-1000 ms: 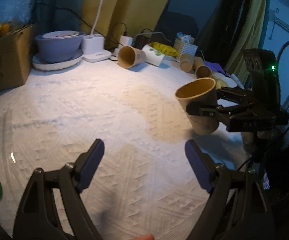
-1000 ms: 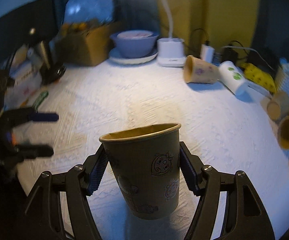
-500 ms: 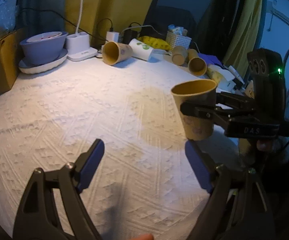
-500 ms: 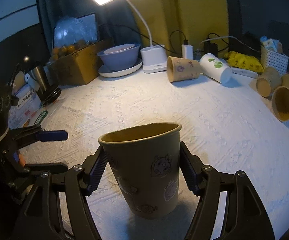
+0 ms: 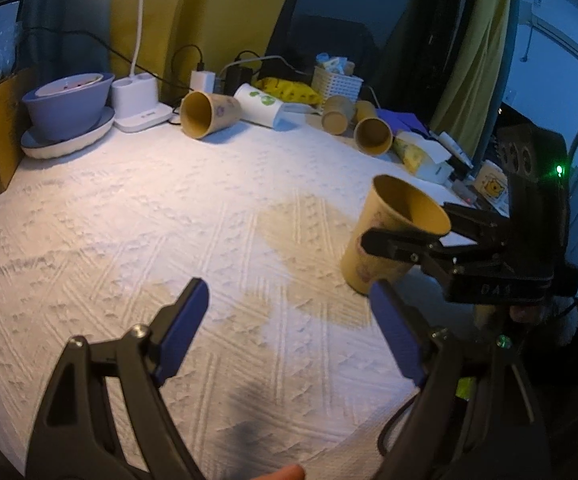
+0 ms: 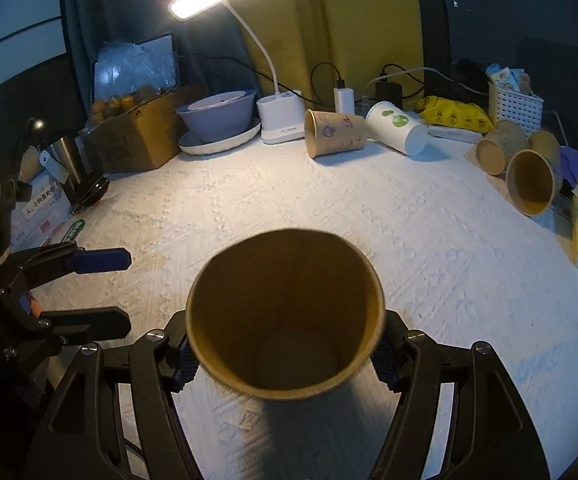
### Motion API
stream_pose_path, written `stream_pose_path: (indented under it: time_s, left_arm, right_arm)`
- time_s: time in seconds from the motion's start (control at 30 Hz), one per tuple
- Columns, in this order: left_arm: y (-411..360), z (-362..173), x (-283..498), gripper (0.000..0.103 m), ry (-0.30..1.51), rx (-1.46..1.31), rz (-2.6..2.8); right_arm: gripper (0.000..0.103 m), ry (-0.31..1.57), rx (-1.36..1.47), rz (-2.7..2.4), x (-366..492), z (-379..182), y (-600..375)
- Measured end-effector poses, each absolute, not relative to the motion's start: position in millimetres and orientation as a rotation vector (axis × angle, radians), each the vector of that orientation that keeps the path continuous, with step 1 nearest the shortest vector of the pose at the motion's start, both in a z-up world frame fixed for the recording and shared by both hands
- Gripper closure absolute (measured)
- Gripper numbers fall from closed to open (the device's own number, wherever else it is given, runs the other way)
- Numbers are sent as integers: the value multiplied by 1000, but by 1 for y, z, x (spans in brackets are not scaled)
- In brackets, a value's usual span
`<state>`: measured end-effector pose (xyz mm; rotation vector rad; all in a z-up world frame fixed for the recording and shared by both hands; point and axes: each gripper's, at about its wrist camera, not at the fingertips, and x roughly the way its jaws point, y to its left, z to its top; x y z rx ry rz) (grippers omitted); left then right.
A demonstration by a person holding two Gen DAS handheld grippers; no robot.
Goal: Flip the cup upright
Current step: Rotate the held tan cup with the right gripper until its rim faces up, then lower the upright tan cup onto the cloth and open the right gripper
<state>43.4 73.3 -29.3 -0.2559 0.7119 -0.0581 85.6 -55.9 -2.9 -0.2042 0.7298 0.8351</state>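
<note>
A brown paper cup with cartoon prints (image 6: 285, 320) sits mouth up between the fingers of my right gripper (image 6: 285, 356), which is shut on it. In the left wrist view the cup (image 5: 385, 240) leans with its mouth toward the right gripper (image 5: 409, 240), its base low at the white tablecloth (image 5: 169, 220). I cannot tell whether the base touches. My left gripper (image 5: 293, 324) is open and empty, low over the cloth, left of the cup.
Several paper cups lie on their sides at the back: a brown one (image 6: 335, 132), a white one (image 6: 397, 128) and more at the right (image 6: 529, 184). A purple bowl on a plate (image 6: 217, 120), a desk lamp base (image 6: 281, 120), a cardboard box (image 6: 141, 136) and a basket (image 6: 515, 108) line the far edge.
The right gripper has tipped downward with the cup, so I now look into its mouth; the cup has dropped lower toward the cloth. The left gripper stays open.
</note>
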Motion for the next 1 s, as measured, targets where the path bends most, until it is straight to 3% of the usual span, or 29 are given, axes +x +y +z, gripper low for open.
stream_pose_path:
  time_s: [0.17,1.0]
  left_arm:
    - [73,-29,41,19,709,-259,-65]
    - [47,-31,28,19,729,-260,-96]
  right_arm:
    - [25,716,-213,823,78,-4,-58]
    - [25,672,-226,704,18,10,-96]
